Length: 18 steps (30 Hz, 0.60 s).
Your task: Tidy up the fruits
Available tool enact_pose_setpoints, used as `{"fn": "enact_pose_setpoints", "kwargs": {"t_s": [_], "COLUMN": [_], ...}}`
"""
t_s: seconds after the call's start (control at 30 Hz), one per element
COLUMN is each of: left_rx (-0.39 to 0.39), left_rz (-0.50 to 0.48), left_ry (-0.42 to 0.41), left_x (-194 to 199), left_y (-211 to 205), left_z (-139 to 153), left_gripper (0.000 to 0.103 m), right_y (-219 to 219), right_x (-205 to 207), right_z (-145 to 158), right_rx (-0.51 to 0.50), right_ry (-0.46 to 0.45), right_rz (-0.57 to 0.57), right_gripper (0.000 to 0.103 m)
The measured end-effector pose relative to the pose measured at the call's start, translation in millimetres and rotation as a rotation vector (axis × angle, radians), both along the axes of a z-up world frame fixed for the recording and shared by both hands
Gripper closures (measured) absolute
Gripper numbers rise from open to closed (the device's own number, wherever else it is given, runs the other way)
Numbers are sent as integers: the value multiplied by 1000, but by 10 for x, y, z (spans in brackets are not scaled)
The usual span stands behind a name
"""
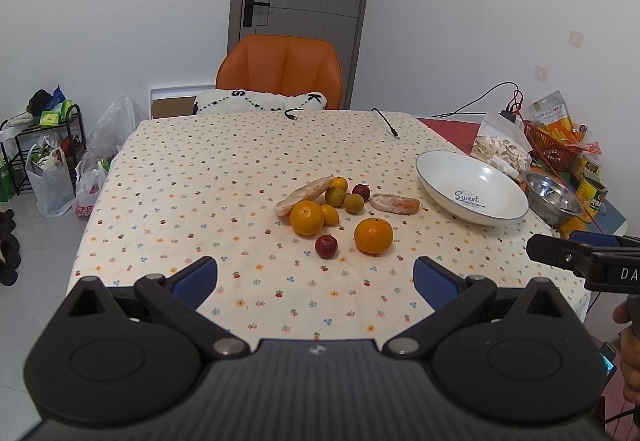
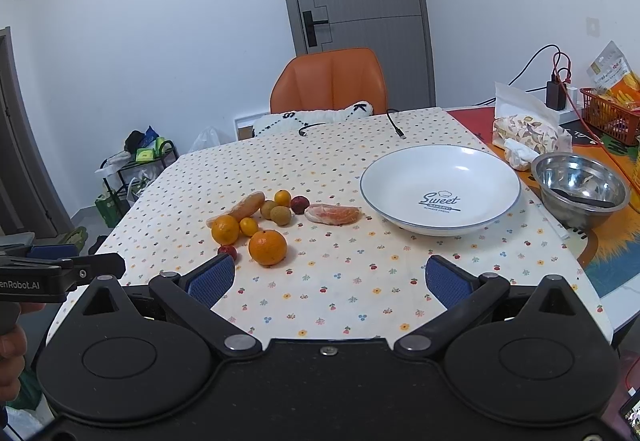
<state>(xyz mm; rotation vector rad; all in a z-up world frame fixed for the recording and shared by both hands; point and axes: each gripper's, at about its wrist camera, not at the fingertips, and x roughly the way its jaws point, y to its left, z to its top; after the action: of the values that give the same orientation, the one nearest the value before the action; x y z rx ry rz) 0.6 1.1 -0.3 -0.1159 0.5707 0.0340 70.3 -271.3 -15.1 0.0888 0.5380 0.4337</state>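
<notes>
Both tools (image 1: 316,283) (image 2: 330,281) spread wide — fruit (image 1: 374,236) loose by plate (image 1: 436,161)

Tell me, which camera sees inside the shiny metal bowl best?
The right wrist view: the metal bowl sits whole and near, its inside and a dark utensil visible. The left wrist view shows it smaller at the table's edge, insides hard to make out.

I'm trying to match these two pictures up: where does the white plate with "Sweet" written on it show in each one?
Left wrist view: the white plate sits at the right, beyond the fruit.
Right wrist view: the plate is near the middle, slightly right.
Shared landmark: the metal bowl just to its right in both.
</notes>
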Motion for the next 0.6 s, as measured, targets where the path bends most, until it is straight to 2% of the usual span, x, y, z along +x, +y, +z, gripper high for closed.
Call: {"fn": "enact_pose_setpoints", "kwargs": {"t_s": [0.6], "left_rx": [-1], "left_rz": [-1], "left_ry": [3], "left_x": [-25], "left_y": [2], "left_z": [-48], "left_gripper": [0], "right_y": [-12], "right_x": [14], "right_z": [4], "right_rx": [-2], "right_ry": [5], "right_rz": [-4], "right_gripper": [0]}}
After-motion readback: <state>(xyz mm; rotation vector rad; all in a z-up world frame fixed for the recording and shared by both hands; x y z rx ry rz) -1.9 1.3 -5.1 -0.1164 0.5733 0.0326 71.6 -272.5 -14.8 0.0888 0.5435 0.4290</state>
